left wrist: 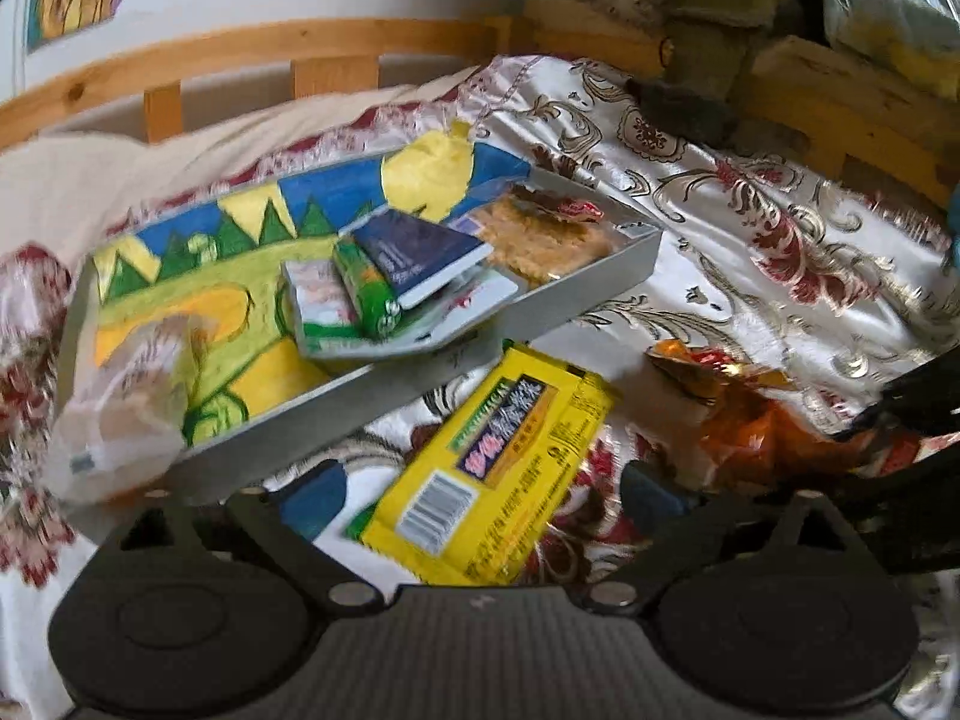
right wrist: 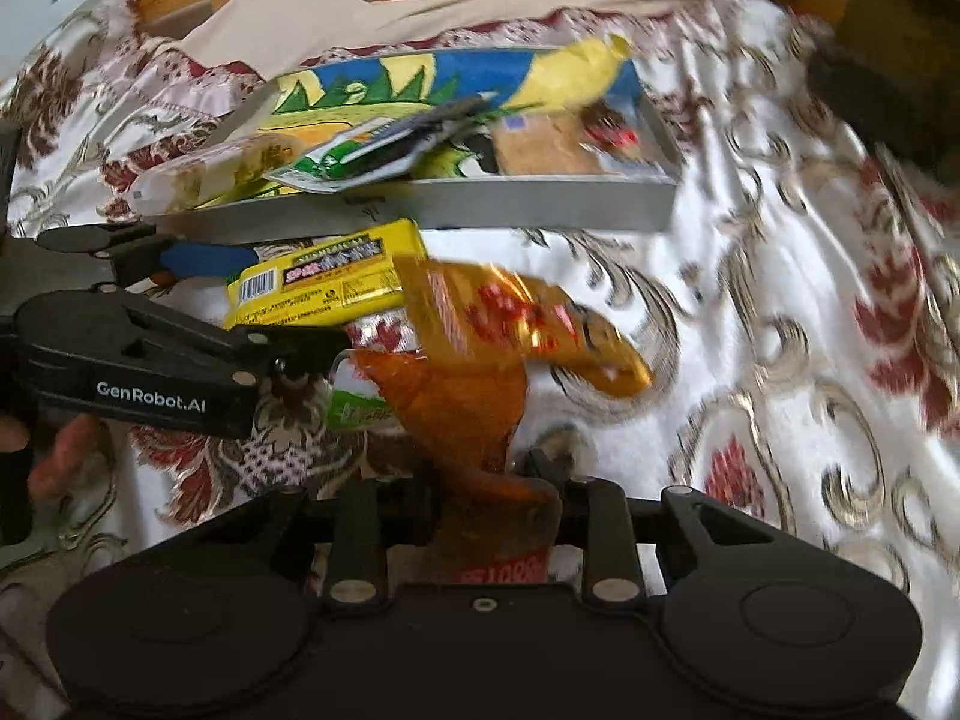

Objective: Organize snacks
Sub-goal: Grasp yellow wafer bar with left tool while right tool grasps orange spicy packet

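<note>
Crinkly foil and thin plastic made up most of what lay on the floral bedspread [left wrist: 750, 228]. At far left a clear bag of biscuits [left wrist: 120, 408] slumped over the rim of the painted tray [left wrist: 600, 276], which already held a green roll [left wrist: 366, 288], a dark blue box [left wrist: 420, 252] and wafers [left wrist: 540, 228]. Below the tray sat the yellow snack packet [left wrist: 498, 468] — flat, light, likely slippery — directly ahead of the left gripper [left wrist: 480, 498], whose jaws stood wide and empty. Further right, the right gripper [right wrist: 498, 480] had pinched narrow onto the orange snack bag [right wrist: 474, 396] — soft and crushable, so best held by its crimped end, not the middle.
</note>
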The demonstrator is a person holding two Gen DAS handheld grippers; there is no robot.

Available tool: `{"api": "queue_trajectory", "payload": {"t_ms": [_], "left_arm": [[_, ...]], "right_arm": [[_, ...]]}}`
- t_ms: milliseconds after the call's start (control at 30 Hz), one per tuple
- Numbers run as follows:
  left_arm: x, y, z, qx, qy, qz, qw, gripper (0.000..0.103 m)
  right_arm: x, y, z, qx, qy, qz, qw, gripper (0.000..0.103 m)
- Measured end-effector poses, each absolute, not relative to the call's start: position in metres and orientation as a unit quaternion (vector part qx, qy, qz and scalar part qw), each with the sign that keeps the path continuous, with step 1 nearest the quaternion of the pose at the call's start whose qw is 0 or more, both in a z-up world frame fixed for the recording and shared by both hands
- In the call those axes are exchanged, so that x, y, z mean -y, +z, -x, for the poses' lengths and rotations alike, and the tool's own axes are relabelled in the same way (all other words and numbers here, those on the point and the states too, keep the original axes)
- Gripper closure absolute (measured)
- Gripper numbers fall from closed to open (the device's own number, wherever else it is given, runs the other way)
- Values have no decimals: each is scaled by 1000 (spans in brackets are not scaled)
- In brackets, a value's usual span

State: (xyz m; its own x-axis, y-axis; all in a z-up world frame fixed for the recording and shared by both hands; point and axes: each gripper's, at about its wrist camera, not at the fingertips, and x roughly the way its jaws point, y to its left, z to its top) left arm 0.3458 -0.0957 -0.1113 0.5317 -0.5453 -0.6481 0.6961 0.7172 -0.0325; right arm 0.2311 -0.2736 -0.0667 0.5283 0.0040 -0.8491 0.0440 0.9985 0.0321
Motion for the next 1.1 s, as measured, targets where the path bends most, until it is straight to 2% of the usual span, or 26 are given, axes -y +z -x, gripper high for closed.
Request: {"api": "queue_trajectory", "payload": {"t_ms": [133, 200, 300, 367, 433, 500, 633, 733, 800, 833, 867, 1100], "left_arm": [[110, -123, -348, -314, -356, -172, 863, 4], [113, -122, -348, -314, -373, -175, 855, 13], [114, -118, -346, -319, -390, -181, 845, 22], [115, -116, -344, -320, -394, -197, 839, 34], [113, -114, -342, -322, -391, -197, 839, 42], [111, -111, -341, -334, -385, -185, 841, 44], [107, -107, -334, -355, -358, -167, 847, 46], [101, -102, -322, -375, -333, -145, 853, 49], [98, -98, -311, -382, -314, -140, 858, 50], [95, -95, -307, -381, -306, -145, 860, 50], [94, -93, -301, -382, -298, -152, 861, 50], [76, -90, -263, -412, -250, -146, 864, 50]], "right_arm": [[276, -67, -231, -492, -15, -34, 870, 73], [276, -67, -234, -494, -15, -37, 869, 71], [271, -68, -241, -493, -8, -27, 870, 58], [267, -69, -245, -489, -2, -16, 872, 51], [264, -71, -249, -484, 2, 0, 875, 51], [261, -72, -251, -481, 9, 10, 877, 54], [265, -72, -250, -480, 9, 21, 877, 74], [271, -68, -243, -479, 9, 2, 878, 76], [271, -65, -236, -478, 9, -2, 878, 82], [271, -62, -232, -475, 6, 3, 880, 91], [270, -59, -227, -471, 5, 8, 882, 94], [271, -48, -194, -467, 6, -5, 884, 95]]}}
